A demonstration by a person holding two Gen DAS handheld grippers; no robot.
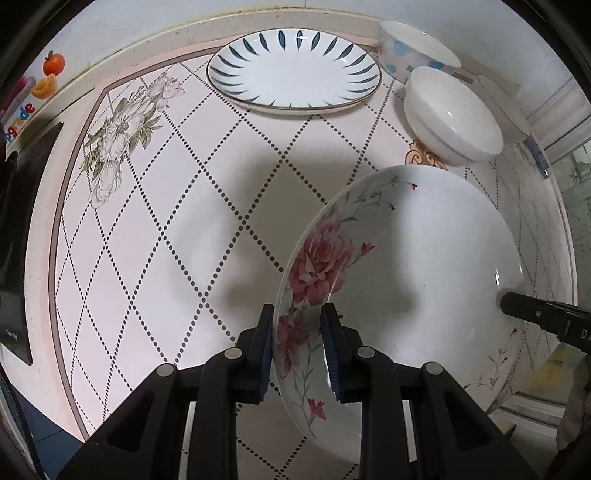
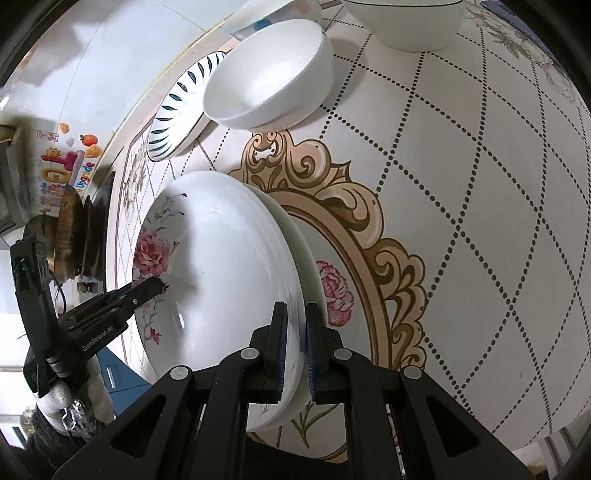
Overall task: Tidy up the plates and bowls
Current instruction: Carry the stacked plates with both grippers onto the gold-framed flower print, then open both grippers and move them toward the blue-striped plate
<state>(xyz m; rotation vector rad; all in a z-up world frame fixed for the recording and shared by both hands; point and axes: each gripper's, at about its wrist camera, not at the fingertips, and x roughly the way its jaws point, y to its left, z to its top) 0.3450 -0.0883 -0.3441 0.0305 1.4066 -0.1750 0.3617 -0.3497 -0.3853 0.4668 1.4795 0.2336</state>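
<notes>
A white plate with pink roses (image 1: 406, 288) is held tilted above the table by both grippers. My left gripper (image 1: 297, 350) is shut on its near rim. My right gripper (image 2: 295, 350) is shut on the opposite rim; its finger shows in the left wrist view (image 1: 517, 304). In the right wrist view a second rose plate (image 2: 328, 284) lies just under the held plate (image 2: 221, 277). A blue-leaf plate (image 1: 295, 70), a plain white bowl (image 1: 450, 118) and a blue-patterned bowl (image 1: 413, 48) stand at the table's far side.
The patterned table (image 1: 166, 221) has a cream rim against a white wall. Another white bowl (image 2: 406, 22) stands at the far edge in the right wrist view. A dark object (image 1: 18, 240) sits at the left table edge.
</notes>
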